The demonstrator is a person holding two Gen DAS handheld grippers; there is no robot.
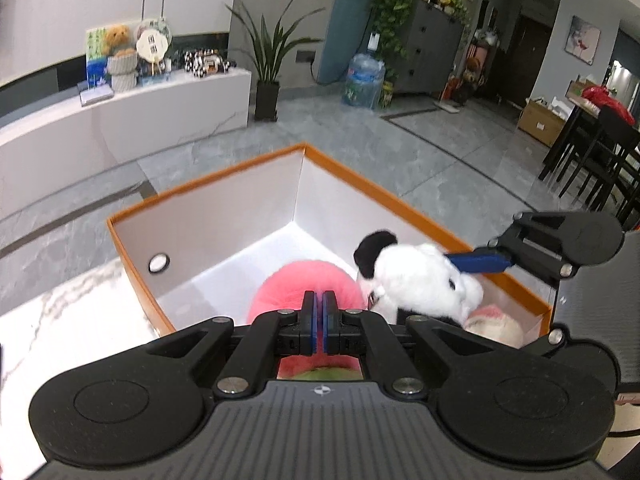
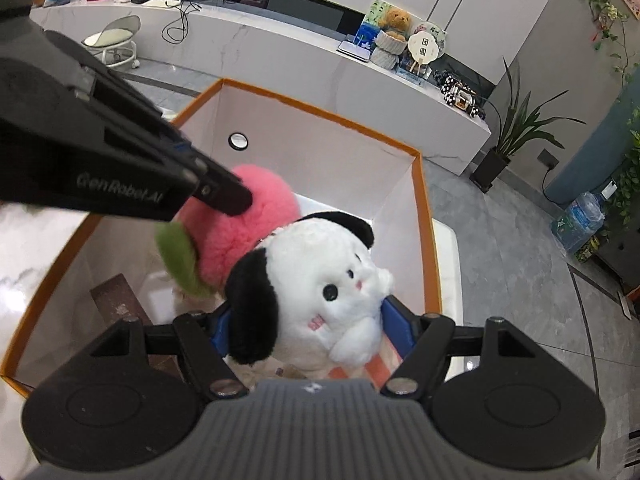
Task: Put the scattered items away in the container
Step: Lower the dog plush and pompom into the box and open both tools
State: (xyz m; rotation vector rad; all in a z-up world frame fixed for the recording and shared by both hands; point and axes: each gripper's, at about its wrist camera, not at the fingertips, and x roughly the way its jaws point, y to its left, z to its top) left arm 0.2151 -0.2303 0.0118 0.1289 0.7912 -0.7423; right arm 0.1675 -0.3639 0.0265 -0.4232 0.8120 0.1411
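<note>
Two plush toys are over the orange-rimmed box [image 2: 420, 208] at once, each in its own gripper. The left gripper [image 1: 319, 322] has its jaws pinched tight together, and the right wrist view shows its tip buried in the fluffy pink plush with the green tuft [image 2: 236, 232], so it appears to grip a thin pinch of fur. The right gripper [image 2: 316, 328] stands wide, its blue pads pressed against both sides of the black-and-white plush puppy [image 2: 320, 280], which it holds.

Both toys hang inside the box's walls, the pink one nearer the far-left wall with the round hole, the puppy just beside it toward the near-right wall. The floor of the box already carries soft items below them, among them a cream-and-pink plush [image 1: 496, 322] by the near-right corner.

Judged from this, the step is lowering and letting go. To do it well, bring each toy down until it rests on what lies beneath before opening. Release one at a time, as the toys touch. Keep the puppy clear of the right rim.
</note>
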